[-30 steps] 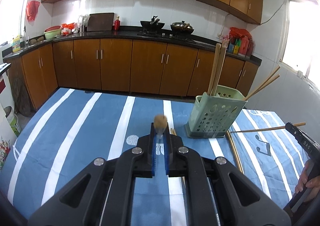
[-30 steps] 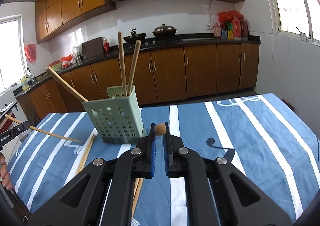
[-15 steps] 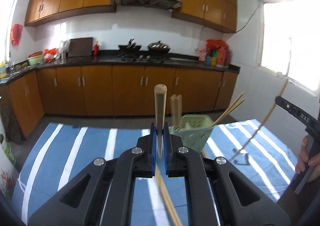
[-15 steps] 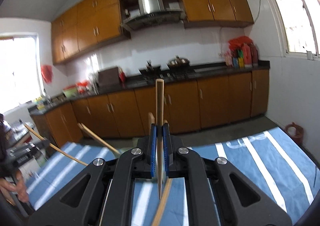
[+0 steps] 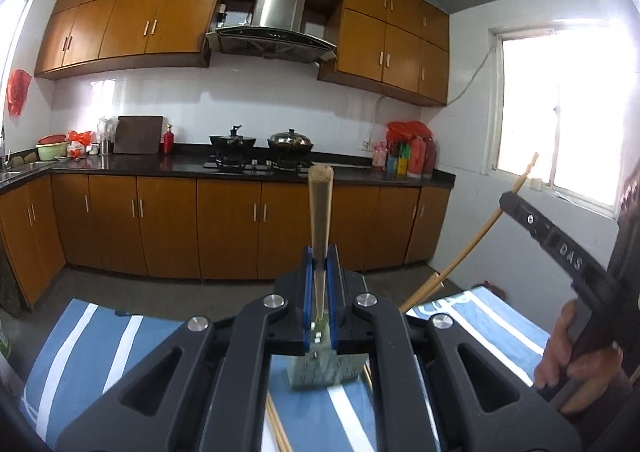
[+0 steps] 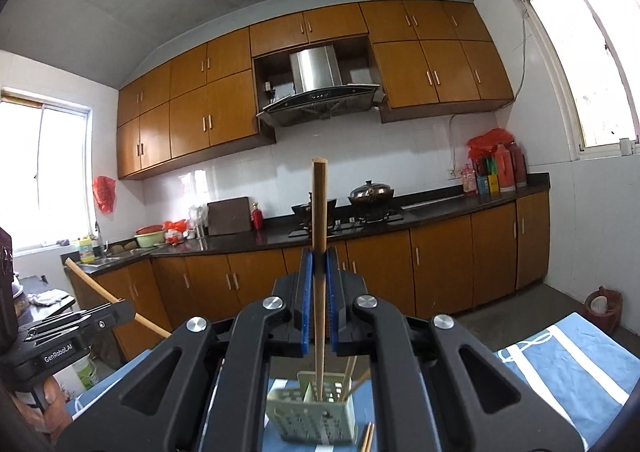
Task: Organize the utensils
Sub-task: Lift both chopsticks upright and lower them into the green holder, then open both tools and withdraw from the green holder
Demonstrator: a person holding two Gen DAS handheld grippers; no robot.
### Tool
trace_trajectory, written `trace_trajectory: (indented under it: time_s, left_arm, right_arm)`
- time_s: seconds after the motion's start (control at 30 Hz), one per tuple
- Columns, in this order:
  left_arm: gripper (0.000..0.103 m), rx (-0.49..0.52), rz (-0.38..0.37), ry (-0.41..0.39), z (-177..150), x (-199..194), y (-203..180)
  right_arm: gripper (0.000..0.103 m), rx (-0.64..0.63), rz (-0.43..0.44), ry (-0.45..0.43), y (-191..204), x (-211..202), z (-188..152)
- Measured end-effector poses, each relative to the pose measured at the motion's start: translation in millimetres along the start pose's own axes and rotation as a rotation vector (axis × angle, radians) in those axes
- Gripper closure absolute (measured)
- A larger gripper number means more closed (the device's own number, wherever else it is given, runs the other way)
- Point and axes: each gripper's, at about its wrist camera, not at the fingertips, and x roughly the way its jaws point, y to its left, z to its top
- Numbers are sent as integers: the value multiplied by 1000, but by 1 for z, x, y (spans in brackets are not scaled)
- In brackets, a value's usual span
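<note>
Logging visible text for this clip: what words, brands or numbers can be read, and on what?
"DAS": on the right gripper, seen from the left wrist.
"GenRobot.AI": on the left gripper, seen from the right wrist.
Labels on the bottles on the counter: too small to read.

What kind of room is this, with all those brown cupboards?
It looks like a home kitchen. There is a steel range hood over a gas stove with a lidded pot on it, and a sink at the end of the dark countertop.
</note>
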Motion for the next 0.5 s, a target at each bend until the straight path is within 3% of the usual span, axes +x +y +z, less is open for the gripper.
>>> trace_trajectory:
  time_s: [0.1,0.5]
  left_arm:
    - [96,0,12,33,0,21,-1]
    - [96,24,40,137,-24,77,4]
  right_arm:
    - [96,4,-23,-3,1,14,-5]
    - [96,17,-49,119,-1,73,-46]
